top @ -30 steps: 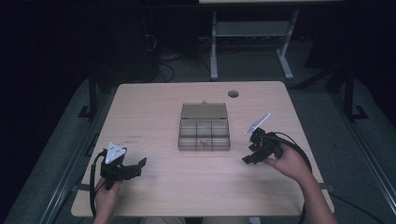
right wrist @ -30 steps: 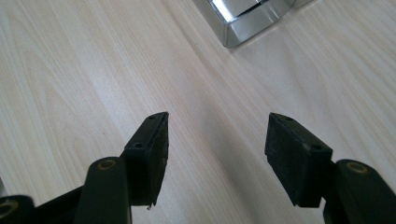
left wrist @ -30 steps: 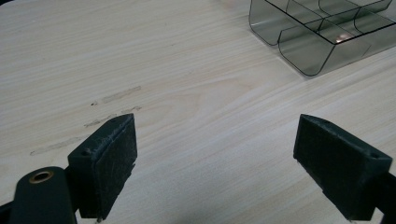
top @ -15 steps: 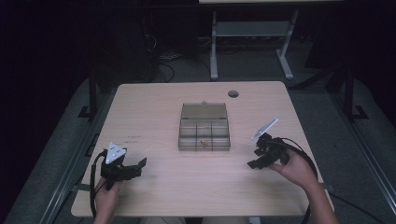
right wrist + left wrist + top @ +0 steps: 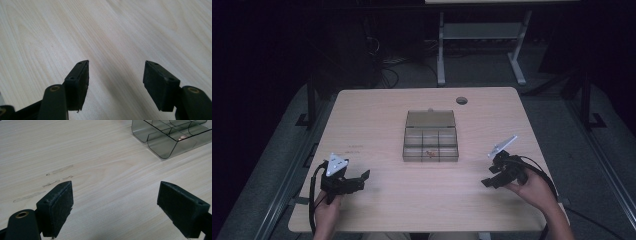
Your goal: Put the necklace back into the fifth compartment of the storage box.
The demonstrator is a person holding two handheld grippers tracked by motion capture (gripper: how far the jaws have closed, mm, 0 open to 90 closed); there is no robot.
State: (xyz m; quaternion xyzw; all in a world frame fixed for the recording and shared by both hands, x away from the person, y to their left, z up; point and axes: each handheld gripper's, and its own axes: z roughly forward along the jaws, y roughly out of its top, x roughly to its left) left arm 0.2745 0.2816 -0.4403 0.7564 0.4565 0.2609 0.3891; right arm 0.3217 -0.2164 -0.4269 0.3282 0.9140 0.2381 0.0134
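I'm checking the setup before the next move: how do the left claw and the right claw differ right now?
In the high view the left claw sits at the table's near left, farther from the clear compartment box; the right claw sits at the near right. The left claw's own view takes in a corner of that box; the right claw looks at bare wood. Both are open, hold nothing, and are gripped by a hand.

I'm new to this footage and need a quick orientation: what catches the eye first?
A clear compartment box sits mid-table with its lid open, something small and reddish in a front compartment. On either side of it, nearer the person, the left hand-held gripper and right hand-held gripper rest low over the pale wooden table, both open with nothing between the jaws.
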